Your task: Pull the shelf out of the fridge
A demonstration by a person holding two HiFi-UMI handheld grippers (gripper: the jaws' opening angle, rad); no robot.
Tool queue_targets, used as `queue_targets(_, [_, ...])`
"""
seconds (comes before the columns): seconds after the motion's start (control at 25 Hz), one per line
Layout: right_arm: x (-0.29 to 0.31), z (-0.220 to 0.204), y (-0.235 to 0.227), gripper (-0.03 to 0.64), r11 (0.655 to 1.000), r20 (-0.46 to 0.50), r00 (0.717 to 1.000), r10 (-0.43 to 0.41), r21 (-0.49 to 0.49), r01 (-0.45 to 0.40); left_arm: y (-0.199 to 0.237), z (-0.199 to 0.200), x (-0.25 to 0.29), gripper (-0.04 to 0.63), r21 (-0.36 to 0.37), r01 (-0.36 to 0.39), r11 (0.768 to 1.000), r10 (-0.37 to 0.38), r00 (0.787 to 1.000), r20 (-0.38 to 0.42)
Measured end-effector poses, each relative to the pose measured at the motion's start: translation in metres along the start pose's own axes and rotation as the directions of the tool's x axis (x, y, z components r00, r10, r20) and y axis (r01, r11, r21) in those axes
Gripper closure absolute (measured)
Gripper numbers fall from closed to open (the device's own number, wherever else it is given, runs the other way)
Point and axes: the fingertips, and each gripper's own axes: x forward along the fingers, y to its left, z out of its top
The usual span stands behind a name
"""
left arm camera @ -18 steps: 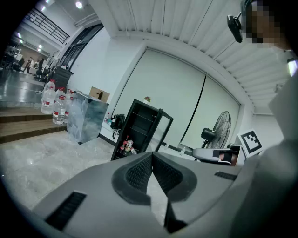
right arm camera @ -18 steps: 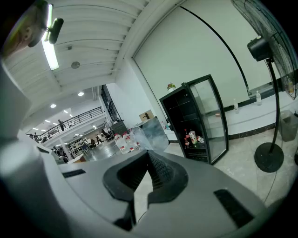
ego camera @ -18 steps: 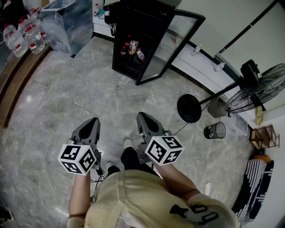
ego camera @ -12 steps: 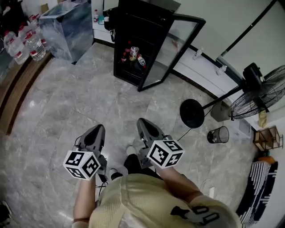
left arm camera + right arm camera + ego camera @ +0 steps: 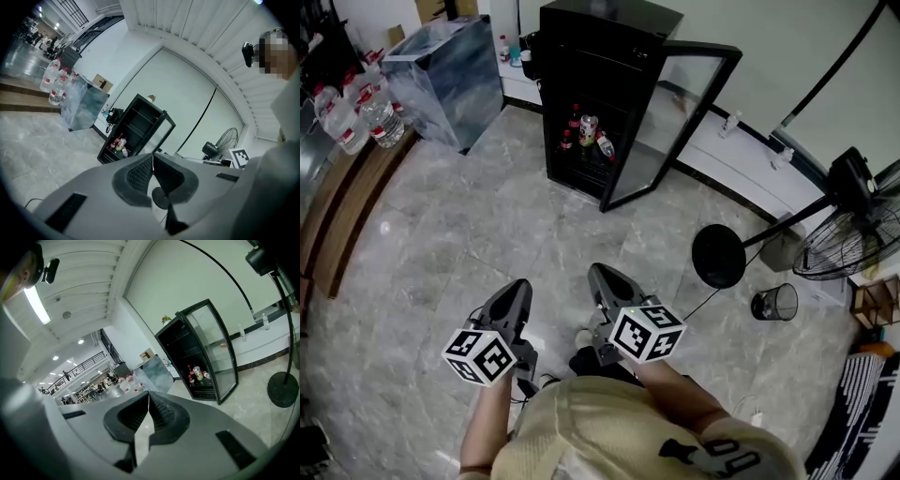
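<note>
A black fridge [image 5: 598, 75] stands across the marble floor with its glass door [image 5: 675, 122] swung open to the right. Bottles and a can [image 5: 588, 131] sit on its lower shelf [image 5: 581, 157]; the upper shelves [image 5: 138, 121] look bare. The same fridge shows in the right gripper view [image 5: 197, 359]. My left gripper [image 5: 517, 292] and right gripper [image 5: 602, 277] are held side by side near my body, well short of the fridge. Both are shut with nothing between the jaws, as the left gripper view [image 5: 153, 158] and right gripper view [image 5: 148, 397] show.
A glass-sided cabinet [image 5: 448, 75] stands left of the fridge, with water bottles [image 5: 356, 112] on a wooden step [image 5: 342, 216]. A floor fan [image 5: 853, 239] with a round base [image 5: 718, 256] and a mesh bin [image 5: 774, 303] stand to the right. A white ledge [image 5: 741, 159] runs along the wall.
The fridge has drawn nearer and lower in the head view as I walk toward it. Both grippers stay shut and keep their place near my body.
</note>
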Motion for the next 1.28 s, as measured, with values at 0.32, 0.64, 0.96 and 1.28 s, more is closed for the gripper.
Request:
queue_targets(0.32, [0.033, 0.024, -0.03, 0.6, 0.999, -0.043, 0.998, 0.042, 0.034, -0.041, -0.003, 0.012, 0.053, 0.578, 0.031, -0.052, 0.998, 0.052, 0.999, -0.001])
queue_targets(0.64, [0.059, 0.044, -0.042, 0.6, 0.995, -0.005, 0.997, 0.077, 0.059, -0.076, 0.006, 0.03, 0.082, 0.578, 0.011, -0.07, 0.997, 0.07, 0.997, 0.012])
queue_targets(0.96, [0.11, 0.054, -0.044, 0.6, 0.993, -0.017, 0.997, 0.077, 0.097, -0.075, 0.052, 0.049, 0.125, 0.578, 0.001, -0.003, 1.0, 0.003, 1.0, -0.019])
queue_targets(1.28, [0.193, 0.073, -0.05, 0.597, 0.995, 0.016, 1.0, 0.003, 0.095, -0.005, 0.106, 0.099, 0.186, 0.578, 0.022, 0.094, 0.995, -0.09, 0.989, -0.115])
